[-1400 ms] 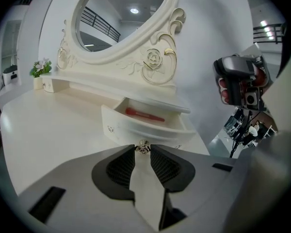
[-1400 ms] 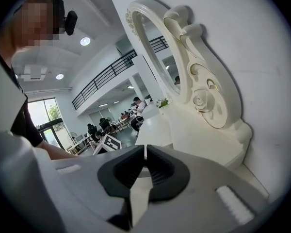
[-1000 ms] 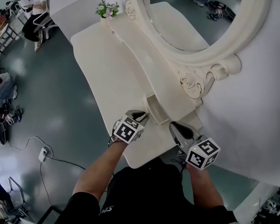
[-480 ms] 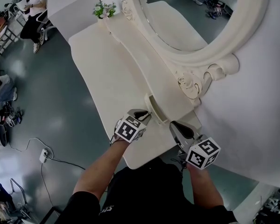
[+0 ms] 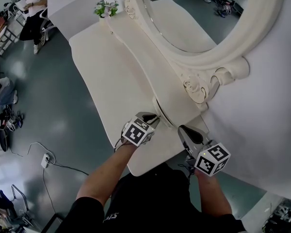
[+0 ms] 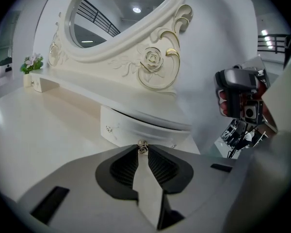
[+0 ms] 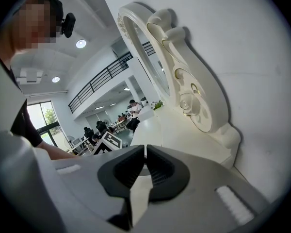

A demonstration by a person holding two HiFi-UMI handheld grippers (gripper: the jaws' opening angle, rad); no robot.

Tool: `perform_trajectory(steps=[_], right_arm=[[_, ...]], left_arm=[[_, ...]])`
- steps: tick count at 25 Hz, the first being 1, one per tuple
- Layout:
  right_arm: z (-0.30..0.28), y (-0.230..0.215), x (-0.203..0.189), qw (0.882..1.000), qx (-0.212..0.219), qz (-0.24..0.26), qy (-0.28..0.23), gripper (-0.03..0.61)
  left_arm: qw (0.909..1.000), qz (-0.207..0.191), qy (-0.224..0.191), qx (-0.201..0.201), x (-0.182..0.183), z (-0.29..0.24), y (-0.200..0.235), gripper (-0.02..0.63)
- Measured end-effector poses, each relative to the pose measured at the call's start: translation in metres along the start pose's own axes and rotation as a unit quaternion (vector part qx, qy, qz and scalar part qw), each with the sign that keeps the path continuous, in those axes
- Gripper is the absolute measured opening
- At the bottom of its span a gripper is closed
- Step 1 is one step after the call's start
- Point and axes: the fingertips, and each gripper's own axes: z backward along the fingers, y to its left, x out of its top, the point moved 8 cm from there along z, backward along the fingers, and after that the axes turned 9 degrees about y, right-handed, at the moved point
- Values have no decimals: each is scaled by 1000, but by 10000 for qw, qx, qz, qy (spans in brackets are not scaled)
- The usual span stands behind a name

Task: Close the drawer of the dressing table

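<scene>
The white dressing table (image 5: pixel 109 76) has a small drawer (image 5: pixel 160 109) under the mirror shelf, showing as a curved white front (image 6: pixel 136 130) pushed nearly flush. My left gripper (image 5: pixel 154 117) is at the drawer front. Its jaws are closing, with the small metal knob (image 6: pixel 142 146) pinched between the tips of the left gripper (image 6: pixel 142 149). My right gripper (image 5: pixel 185 131) hovers over the table's right corner, apart from the drawer. The pads of the right gripper (image 7: pixel 145 153) nearly touch, with nothing between them.
A large oval mirror (image 5: pixel 203 18) in a carved white frame rises behind the shelf. A small flower pot (image 5: pixel 105 8) stands at the table's far end. People sit at the top left (image 5: pixel 34 4). A cable and socket (image 5: pixel 44 160) lie on the grey floor.
The drawer stuck out from under the shelf a second ago and now sits almost fully in. My left gripper has moved with it towards the mirror. The right gripper has stayed put.
</scene>
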Motion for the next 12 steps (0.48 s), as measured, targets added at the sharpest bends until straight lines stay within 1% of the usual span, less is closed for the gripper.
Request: perform_trajectory(steps=[12], right_arm=[[3, -11, 1, 10000, 0, -64, 30, 26]], left_arm=[[10000, -10, -18, -11, 14, -11, -1, 64]])
